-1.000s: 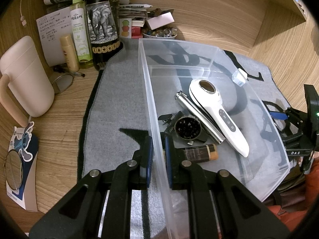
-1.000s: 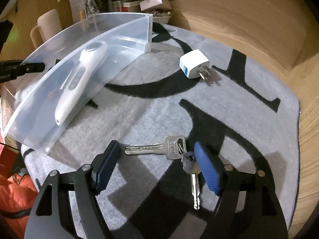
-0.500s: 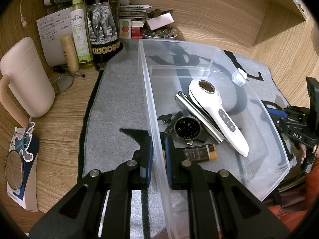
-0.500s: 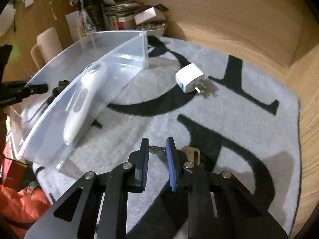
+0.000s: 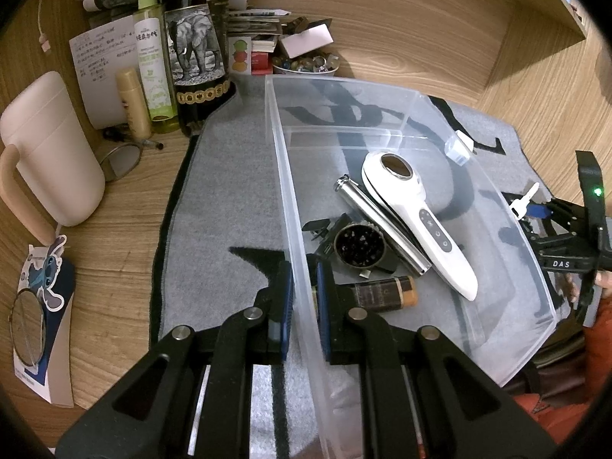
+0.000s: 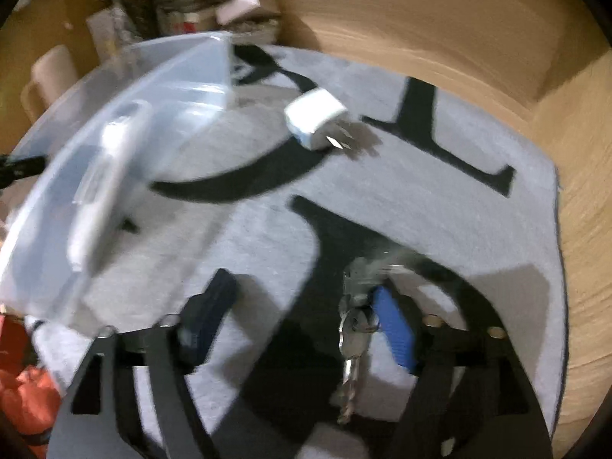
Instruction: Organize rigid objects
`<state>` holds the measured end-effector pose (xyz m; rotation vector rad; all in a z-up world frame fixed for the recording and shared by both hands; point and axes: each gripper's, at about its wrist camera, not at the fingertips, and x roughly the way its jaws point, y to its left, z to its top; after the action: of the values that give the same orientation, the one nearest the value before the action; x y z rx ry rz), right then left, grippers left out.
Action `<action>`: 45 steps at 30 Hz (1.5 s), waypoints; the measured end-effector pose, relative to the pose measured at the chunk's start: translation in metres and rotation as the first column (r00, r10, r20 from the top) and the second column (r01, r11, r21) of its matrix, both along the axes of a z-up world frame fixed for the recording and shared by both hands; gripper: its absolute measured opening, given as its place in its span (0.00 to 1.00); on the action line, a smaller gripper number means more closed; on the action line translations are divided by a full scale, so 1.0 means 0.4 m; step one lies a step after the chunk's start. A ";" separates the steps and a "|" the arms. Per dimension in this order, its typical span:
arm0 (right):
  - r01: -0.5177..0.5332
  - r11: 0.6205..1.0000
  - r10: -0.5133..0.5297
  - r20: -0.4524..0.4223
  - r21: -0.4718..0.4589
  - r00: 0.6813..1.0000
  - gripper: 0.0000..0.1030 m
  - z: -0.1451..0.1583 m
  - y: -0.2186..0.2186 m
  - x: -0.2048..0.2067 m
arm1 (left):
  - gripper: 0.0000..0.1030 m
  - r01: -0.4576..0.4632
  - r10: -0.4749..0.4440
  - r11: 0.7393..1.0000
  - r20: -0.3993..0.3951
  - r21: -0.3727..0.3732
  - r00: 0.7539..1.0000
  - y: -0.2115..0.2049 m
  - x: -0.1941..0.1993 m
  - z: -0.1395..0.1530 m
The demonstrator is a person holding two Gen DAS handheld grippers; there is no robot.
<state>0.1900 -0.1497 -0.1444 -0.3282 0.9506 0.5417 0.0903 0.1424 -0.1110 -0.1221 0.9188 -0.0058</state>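
Observation:
My left gripper (image 5: pixel 304 267) is shut on the near side wall of the clear plastic bin (image 5: pixel 285 176). Inside the bin lie a white handheld device (image 5: pixel 417 214), a metal cylinder (image 5: pixel 378 222), a round dark grinder (image 5: pixel 359 244) and a small brown bottle (image 5: pixel 386 292). My right gripper (image 6: pixel 302 294) is over the grey mat beside the bin, and its jaws are opening wide. A bunch of keys (image 6: pixel 355 329) hangs between them, close against the right blue pad (image 6: pixel 396 332). The picture is blurred. A white plug adapter (image 6: pixel 315 118) lies farther back on the mat.
A pale mug (image 5: pixel 49 153), a dark elephant-label bottle (image 5: pixel 195 49), a green spray bottle (image 5: pixel 153 72) and a bowl of small items (image 5: pixel 306 65) crowd the desk behind and left of the bin. A round mirror (image 5: pixel 26 329) lies at the left. Wooden walls enclose the corner.
The right gripper shut on the keys half a second ago and now stands wide apart, with the keys dangling by its right pad. The left gripper and the bin have not moved.

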 end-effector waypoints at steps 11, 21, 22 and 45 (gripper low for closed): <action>0.072 0.995 -0.072 -0.002 0.064 0.997 0.63 -0.003 -0.051 0.032 | 0.12 -0.004 0.004 1.000 -0.003 0.001 1.000 0.001 0.009 -0.003; 0.086 0.991 -0.087 0.006 0.101 0.996 0.06 0.017 -0.068 0.036 | 0.12 -0.003 0.003 1.000 -0.003 0.001 1.000 0.000 0.009 -0.003; 0.082 0.991 -0.084 0.011 0.104 0.996 0.06 0.018 -0.065 0.033 | 0.12 -0.003 0.003 1.000 -0.002 0.003 1.000 0.000 0.010 -0.003; 0.010 0.971 -0.008 -0.012 0.238 1.000 0.10 0.100 -0.074 -0.015 | 0.12 -0.006 0.006 1.000 0.011 0.001 1.000 0.001 -0.007 0.004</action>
<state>0.1841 -0.1795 -0.1043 -0.1047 0.8867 0.6431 0.0876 0.1430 -0.1096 -0.1240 0.9073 -0.0009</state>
